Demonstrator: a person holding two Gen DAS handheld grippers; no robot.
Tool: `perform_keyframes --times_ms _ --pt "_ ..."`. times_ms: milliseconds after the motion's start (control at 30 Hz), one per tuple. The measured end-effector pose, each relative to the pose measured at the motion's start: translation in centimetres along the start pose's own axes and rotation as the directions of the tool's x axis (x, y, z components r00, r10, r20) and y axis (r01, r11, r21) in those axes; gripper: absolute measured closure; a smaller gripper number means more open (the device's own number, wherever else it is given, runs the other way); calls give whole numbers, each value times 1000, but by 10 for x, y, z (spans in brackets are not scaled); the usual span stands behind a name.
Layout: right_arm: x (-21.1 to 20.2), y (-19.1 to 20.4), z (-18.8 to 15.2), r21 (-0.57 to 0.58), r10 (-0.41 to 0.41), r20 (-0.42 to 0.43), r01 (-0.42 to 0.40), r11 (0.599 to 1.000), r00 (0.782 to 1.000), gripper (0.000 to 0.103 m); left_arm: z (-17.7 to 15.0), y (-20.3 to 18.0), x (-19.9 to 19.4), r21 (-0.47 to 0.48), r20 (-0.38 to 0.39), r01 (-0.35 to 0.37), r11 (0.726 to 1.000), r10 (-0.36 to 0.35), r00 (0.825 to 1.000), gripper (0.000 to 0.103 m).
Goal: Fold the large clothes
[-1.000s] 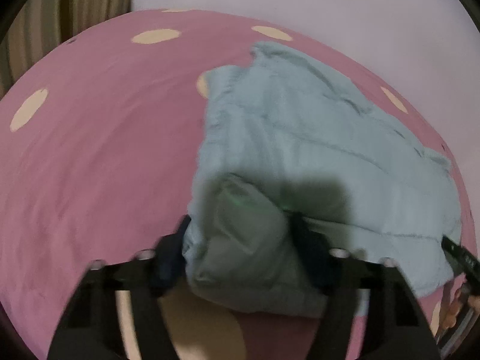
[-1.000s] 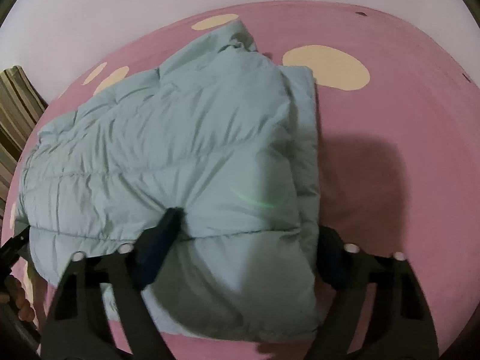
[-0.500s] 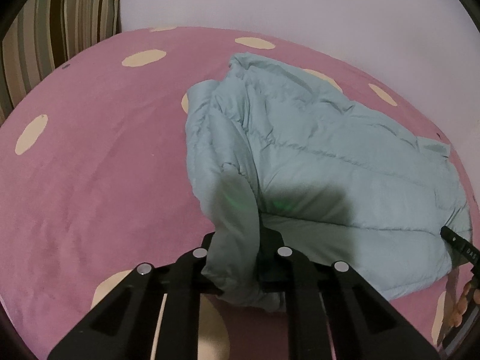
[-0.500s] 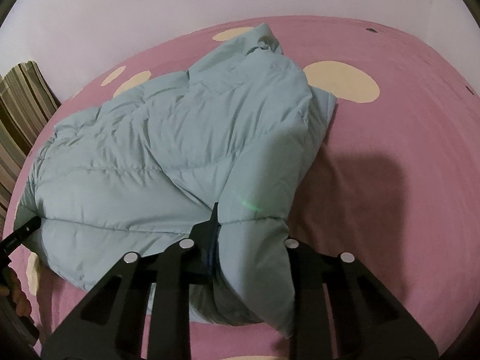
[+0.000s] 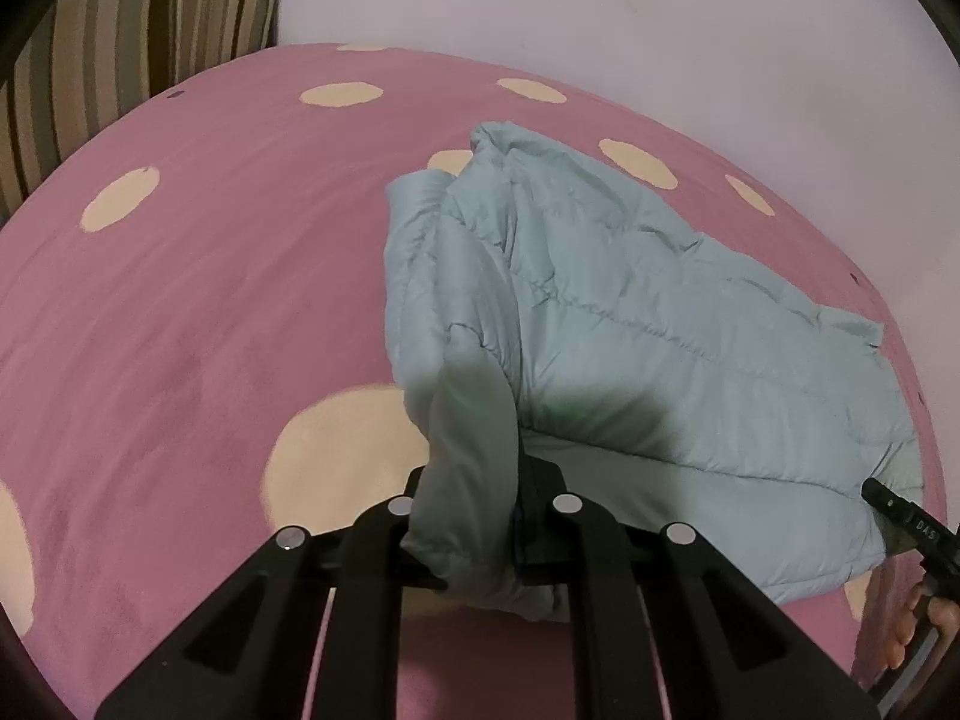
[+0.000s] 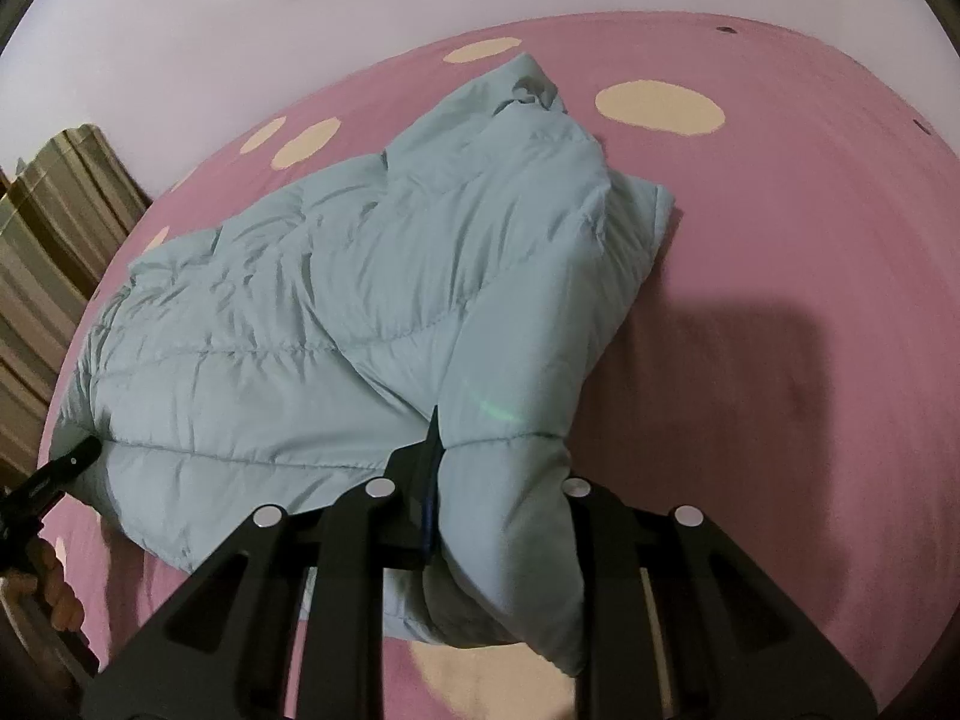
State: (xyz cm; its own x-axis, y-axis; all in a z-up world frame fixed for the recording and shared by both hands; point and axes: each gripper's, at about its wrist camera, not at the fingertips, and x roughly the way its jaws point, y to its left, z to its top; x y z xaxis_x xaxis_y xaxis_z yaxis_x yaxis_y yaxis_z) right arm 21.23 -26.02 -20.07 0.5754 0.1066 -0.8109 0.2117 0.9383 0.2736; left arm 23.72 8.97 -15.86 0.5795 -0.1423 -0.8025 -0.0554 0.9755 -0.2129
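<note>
A pale blue-green puffer jacket (image 5: pixel 660 330) lies on a pink bed sheet with cream dots (image 5: pixel 180 300). My left gripper (image 5: pixel 468 480) is shut on the jacket's near left corner, and the cloth bunches up between its jaws, lifted off the sheet. In the right wrist view the jacket (image 6: pixel 300 312) spreads to the left, and my right gripper (image 6: pixel 498 480) pinches its near right corner, its jaws still closing on the padded cloth. Each gripper's tip shows at the other view's edge: the right gripper (image 5: pixel 900 516) and the left gripper (image 6: pixel 60 468).
A striped cloth (image 5: pixel 120 30) stands past the bed's far left, seen again as the striped cloth (image 6: pixel 54 228). A pale wall (image 5: pixel 600 18) runs behind the bed. Pink sheet (image 6: pixel 780 240) stretches to the right of the jacket. A person's hand (image 6: pixel 60 594) holds the left gripper.
Both grippers went from open around the jacket's near corners to shut on them. Both have since pulled back and up, lifting the corners and drawing the near edge off the sheet.
</note>
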Motion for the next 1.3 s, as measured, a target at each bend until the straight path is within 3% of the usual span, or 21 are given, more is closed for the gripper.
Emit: perform_keyframes --times_ms 400,667,733,900,1133,1200,1300 --pt "-45 27 -77 -45 38 -42 -40 998 998 84 -48 35 -49 -13 -24 -12 1000 11 1000 91" --pt "-45 30 -86 -54 34 -39 -37 998 999 82 -64 43 -49 -23 -23 0 1000 -1 1000 90" --pt "-47 29 -88 -49 34 -41 -36 998 999 77 -64 45 -48 -26 -25 7 1000 -8 1000 89" --pt "-57 26 -91 -46 -2 -21 1 999 1000 62 -66 50 -54 -32 -19 8 999 -9 1000 81" --pt "-99 24 -88 -59 -79 75 83 995 994 49 -70 57 -70 -58 -4 -10 998 9 1000 55" --pt "-117 24 -84 -54 -92 128 99 994 988 49 -70 60 -76 -65 10 -15 998 16 1000 50" --pt "-128 30 -81 -59 -64 153 74 996 986 52 -69 67 -77 -82 12 -35 996 36 999 49"
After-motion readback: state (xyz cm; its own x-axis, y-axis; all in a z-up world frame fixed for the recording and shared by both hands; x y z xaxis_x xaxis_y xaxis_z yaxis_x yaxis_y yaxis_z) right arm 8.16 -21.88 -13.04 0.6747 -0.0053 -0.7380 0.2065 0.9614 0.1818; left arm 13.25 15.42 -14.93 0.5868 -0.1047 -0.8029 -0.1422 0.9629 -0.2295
